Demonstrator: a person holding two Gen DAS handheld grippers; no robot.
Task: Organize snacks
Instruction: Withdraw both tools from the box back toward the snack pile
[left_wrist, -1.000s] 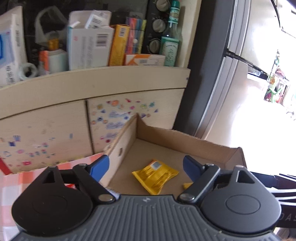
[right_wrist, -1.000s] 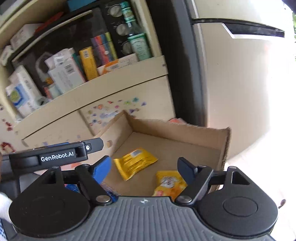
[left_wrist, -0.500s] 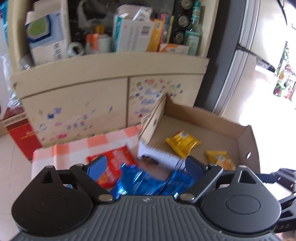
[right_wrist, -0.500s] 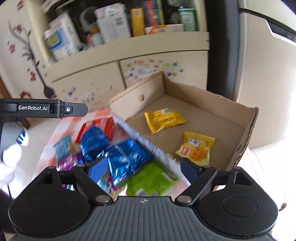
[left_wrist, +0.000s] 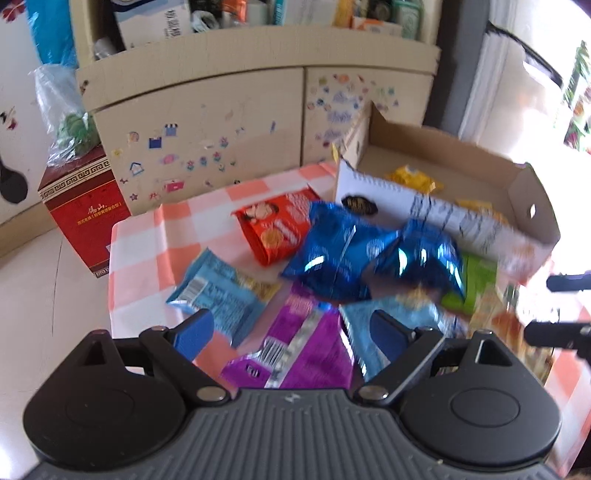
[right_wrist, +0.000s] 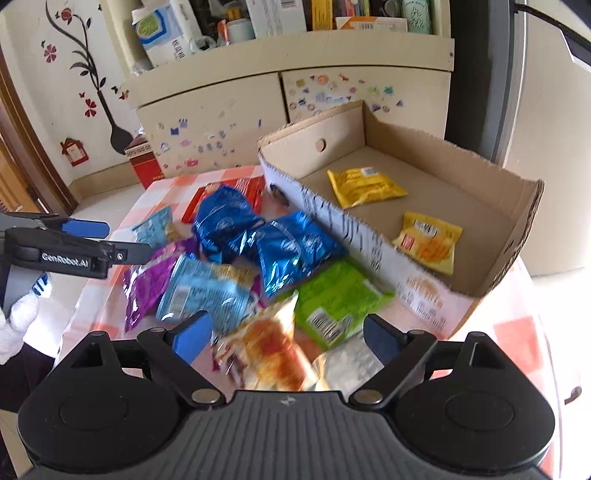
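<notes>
Checked cloth (right_wrist: 517, 332) covers a small table before a stickered cabinet (right_wrist: 221, 107); loose packets lie heaped at frame centre, the box (right_wrist: 517, 236) at right holding only two yellow packets (right_wrist: 364, 186). Left gripper (left_wrist: 291, 332) hangs wide open and empty above the purple packet (left_wrist: 306, 347). Right gripper (right_wrist: 286, 332) is opening, nothing held, over the pastry packet (right_wrist: 273, 350) and the green packet (right_wrist: 332, 299), which overlap. Risks — the packets touch and overlie one another, so a closing jaw would likely catch two, or slide off glossy film; the two blue packets (right_wrist: 255, 236) press against the box's near wall. The grippers stand close, the left showing at the right view's left edge, and could clash over the heap. Open room: the box floor at upper right is largely bare, though its near wall must be cleared on carry-over. Cloth edge at lower left is near — a nudged packet could drop off.
</notes>
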